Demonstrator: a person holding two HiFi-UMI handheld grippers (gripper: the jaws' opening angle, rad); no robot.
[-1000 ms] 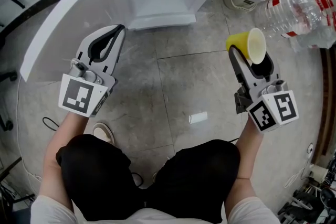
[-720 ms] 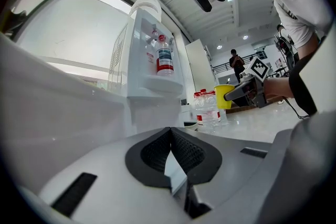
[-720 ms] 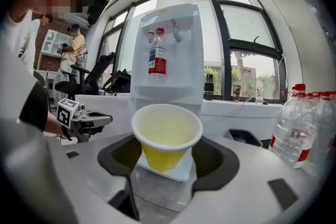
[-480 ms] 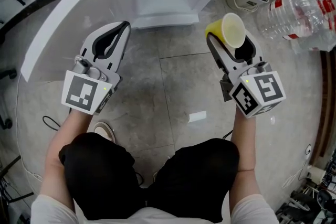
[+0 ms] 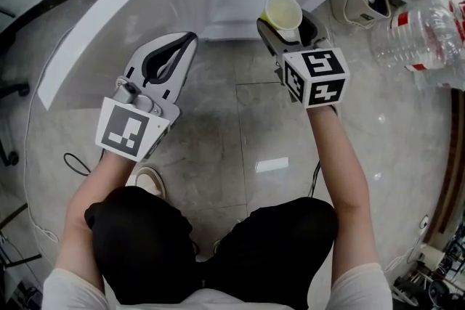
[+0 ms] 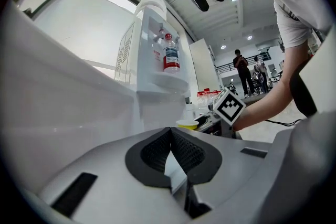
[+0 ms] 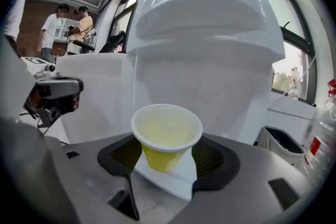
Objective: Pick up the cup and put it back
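Right tongs [image 5: 288, 24] shifted left toward white dispenser [image 5: 231, 5], pinching yellow cup [image 5: 282, 11] upright, left tongs [image 5: 187, 41] pressed together, empty.

So the floor [image 5: 218, 120] is glossy grey stone tile. A white plastic water dispenser [image 5: 232, 7] stands on it up top, with a small beige waste bin [image 5: 358, 5] just beside it. A thin black cable [image 5: 70, 162] loops on the tiles at left, near a pale shoe [image 5: 147, 181].

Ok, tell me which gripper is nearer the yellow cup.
Right. The right gripper holds the yellow cup between its jaws; the left gripper, shut and empty, sits off to the cup's left.
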